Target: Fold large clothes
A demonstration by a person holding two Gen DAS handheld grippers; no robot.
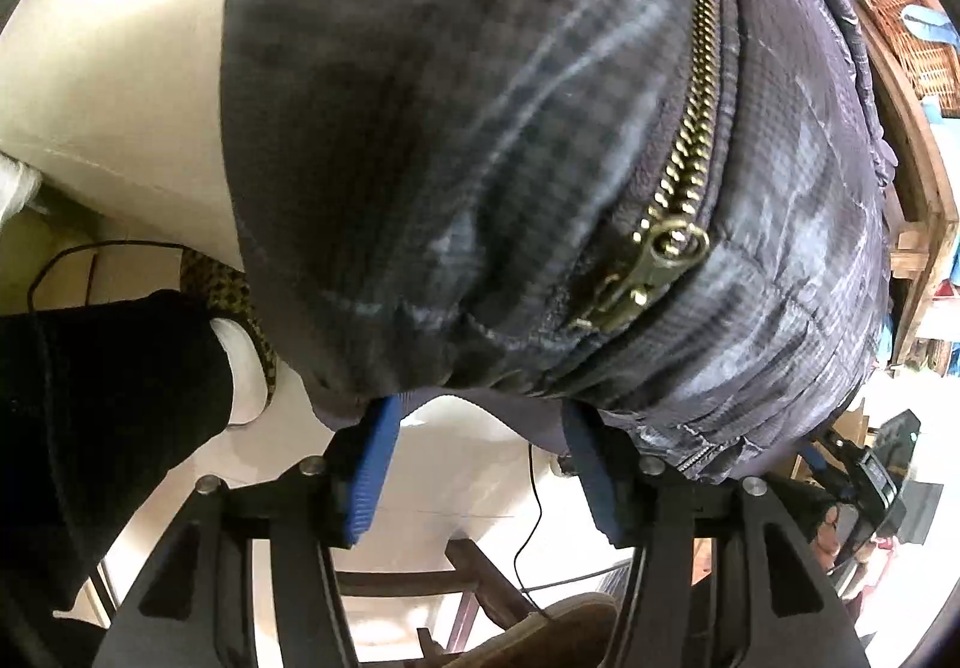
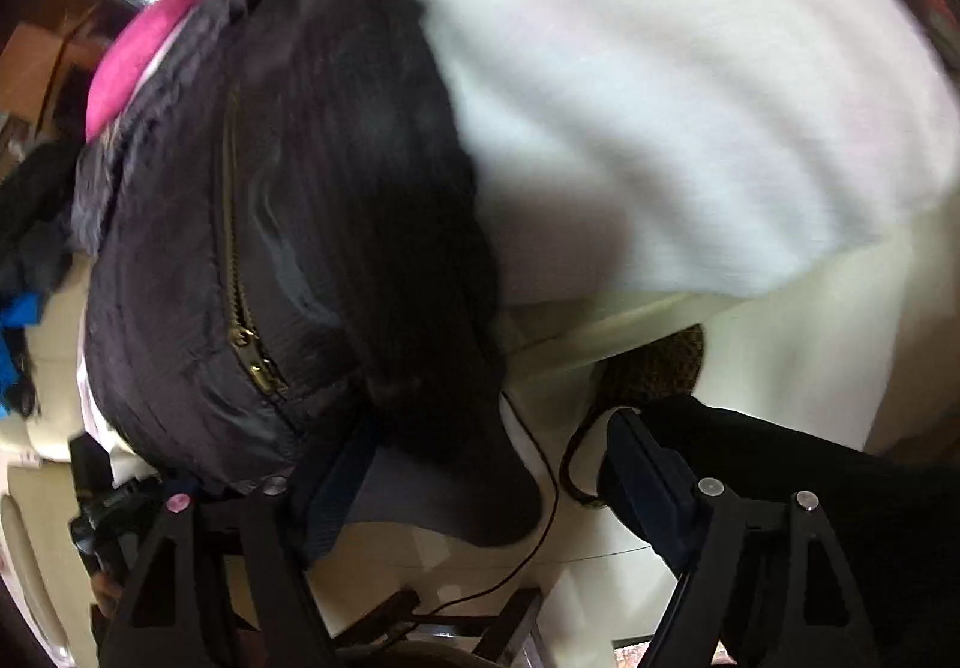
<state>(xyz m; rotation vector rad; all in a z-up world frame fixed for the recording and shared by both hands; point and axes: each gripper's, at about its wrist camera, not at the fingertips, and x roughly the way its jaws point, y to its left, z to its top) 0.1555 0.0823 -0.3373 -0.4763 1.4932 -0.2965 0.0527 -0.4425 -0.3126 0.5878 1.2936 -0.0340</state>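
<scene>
1. We found the dark quilted jacket (image 1: 540,158) lying bunched on the cream worktop (image 1: 120,68), its hem at the near edge and its bulk running away from us.
2. Its brass zipper (image 1: 690,140) marked the long axis, running from the slider near the hem straight away from both tools.
3. Our left tool (image 1: 480,422) stood released, its blue pads apart either side of the hem, cloth above them but not pinched.
4. Our right tool (image 2: 480,452) gaped wide and empty; the jacket (image 2: 270,248) lay to its left, a loose corner over the left finger, a white garment (image 2: 690,98) ahead.
5. We judged the left tool nearer the hem, so any fold would run along the zipper.
</scene>
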